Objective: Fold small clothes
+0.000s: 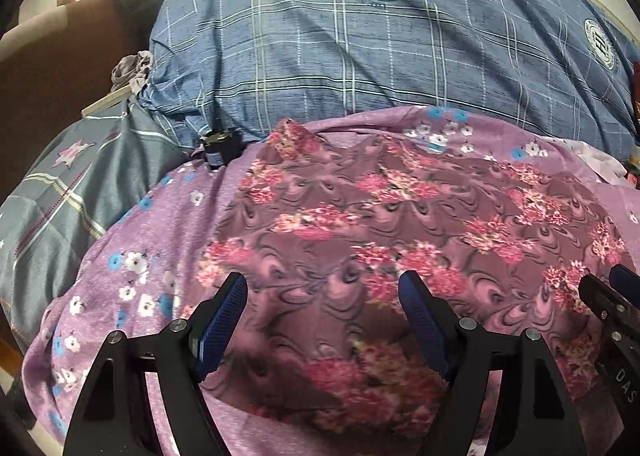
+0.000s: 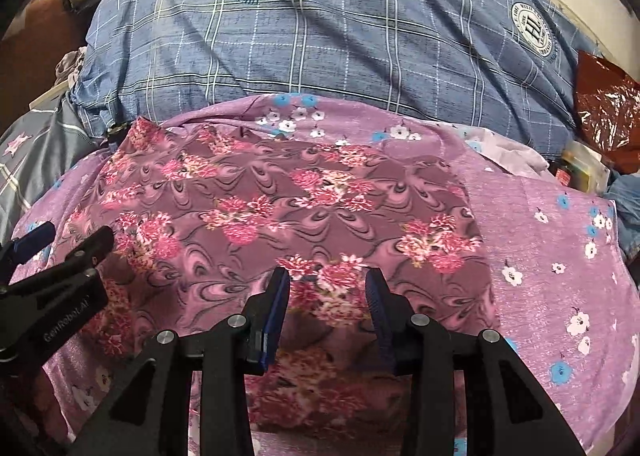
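A maroon garment [image 1: 400,207] [image 2: 280,195] printed with pink flowers lies spread out flat on a lilac sheet [image 1: 140,240] [image 2: 560,296] with small white and blue blossoms. My left gripper [image 1: 323,280] [image 2: 78,232] hovers over the garment's near left part, jaws wide apart, nothing between them. My right gripper [image 2: 327,276] [image 1: 604,276] hangs over the near middle of the garment, a short way to the right of the left one. Its jaws stand partly apart, and the cloth shows flat beneath the gap. Neither gripper holds fabric.
A big blue plaid cushion [image 1: 360,55] [image 2: 320,35] with round crests rises just behind the garment. Grey star-print bedding [image 1: 60,195] lies to the left. At the right sit a red plastic bag [image 2: 604,111] and small boxes [image 2: 580,171].
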{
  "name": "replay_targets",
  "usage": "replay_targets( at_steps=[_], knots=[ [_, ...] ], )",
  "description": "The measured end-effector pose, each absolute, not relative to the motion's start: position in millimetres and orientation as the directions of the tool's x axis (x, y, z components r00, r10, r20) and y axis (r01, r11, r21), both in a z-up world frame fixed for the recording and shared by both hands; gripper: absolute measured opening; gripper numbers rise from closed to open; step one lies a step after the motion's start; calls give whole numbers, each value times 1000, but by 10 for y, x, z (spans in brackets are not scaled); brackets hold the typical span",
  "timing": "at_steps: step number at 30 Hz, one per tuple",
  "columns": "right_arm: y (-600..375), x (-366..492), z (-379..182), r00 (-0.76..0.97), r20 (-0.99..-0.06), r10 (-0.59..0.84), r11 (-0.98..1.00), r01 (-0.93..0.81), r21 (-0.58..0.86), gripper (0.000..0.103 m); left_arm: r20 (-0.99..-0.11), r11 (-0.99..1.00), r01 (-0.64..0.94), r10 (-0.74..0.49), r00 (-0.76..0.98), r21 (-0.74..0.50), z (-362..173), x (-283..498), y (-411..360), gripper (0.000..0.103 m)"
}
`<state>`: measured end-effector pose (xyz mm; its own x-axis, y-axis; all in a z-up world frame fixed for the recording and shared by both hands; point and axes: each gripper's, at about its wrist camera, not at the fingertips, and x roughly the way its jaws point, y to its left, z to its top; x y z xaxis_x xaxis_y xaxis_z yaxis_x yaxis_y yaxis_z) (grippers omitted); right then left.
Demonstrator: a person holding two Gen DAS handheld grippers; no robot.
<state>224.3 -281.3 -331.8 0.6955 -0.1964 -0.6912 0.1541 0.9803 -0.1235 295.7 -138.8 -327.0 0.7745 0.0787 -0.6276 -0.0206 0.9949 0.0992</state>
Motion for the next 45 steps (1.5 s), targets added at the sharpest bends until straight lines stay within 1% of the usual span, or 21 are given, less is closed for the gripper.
replay_targets(
  at_steps=[5,8,9,11,12,16,19,21,23,27,29,33,35,37,38,39,40,42,45],
  knots=[
    [-2891,2242,-3347,687,-695,-212,977,171,-129,41,-651,995,1,62,757,96,-3328,3000,-1476,78],
    [-2944,2277,-3423,667,-707,-236,971,185,-149,41,-712,995,23,53,700,96,-3481,3137,-1501,78],
    [-2967,2314,-3493,643,-726,-244,969,190,-158,41,-733,995,27,51,678,93,-3548,3190,-1499,80],
    [-3018,2381,-3622,601,-765,-231,971,188,-146,41,-720,997,20,43,692,79,-3542,3212,-1469,82],
    [-3034,2378,-3632,609,-760,-227,972,193,-136,43,-722,996,27,39,691,80,-3531,3218,-1465,82],
    [-3039,2365,-3605,621,-751,-226,972,196,-130,43,-711,996,12,51,702,84,-3476,3098,-1346,80],
    [-3075,2329,-3532,661,-727,-188,979,189,-81,43,-698,999,-35,43,714,26,-3369,2903,-1127,80],
    [-3067,2294,-3480,689,-702,-183,980,188,-71,44,-683,996,-86,63,728,1,-3307,2703,-929,80],
    [-3070,2266,-3445,707,-687,-167,982,181,-53,44,-688,990,-129,55,723,-57,-3302,2494,-723,79],
    [-3042,2289,-3424,718,-690,-90,989,148,24,44,-708,956,-169,-54,704,-241,-3315,2190,-384,79],
    [-2989,2284,-3431,721,-692,-43,990,126,70,44,-702,945,-165,-86,707,-281,-3286,2119,-310,79],
    [-2844,2270,-3415,733,-680,-20,993,92,69,44,-709,921,-161,-152,689,-354,-3303,2113,-219,78],
    [-2785,2266,-3406,741,-671,-12,996,71,60,44,-713,910,-166,-175,679,-380,-3329,2189,-161,75],
    [-2750,2257,-3413,741,-671,-9,997,61,54,44,-717,896,-179,-190,670,-406,-3377,2324,-109,68],
    [-2751,2261,-3423,739,-674,-10,997,61,52,44,-717,888,-180,-206,666,-422,-3409,2394,-92,66],
    [-2761,2271,-3436,735,-678,-8,996,63,56,44,-719,877,-184,-227,656,-445,-3455,2484,-81,59],
    [-2773,2281,-3442,732,-681,-5,996,64,61,44,-721,864,-188,-249,647,-467,-3494,2556,-73,56],
    [-2809,2297,-3447,729,-684,-5,995,72,69,44,-714,842,-179,-297,634,-509,-3571,2690,-82,56],
    [-2864,2293,-3444,729,-685,0,993,81,87,44,-704,819,-181,-328,630,-544,-3656,2867,-79,56]
  ],
)
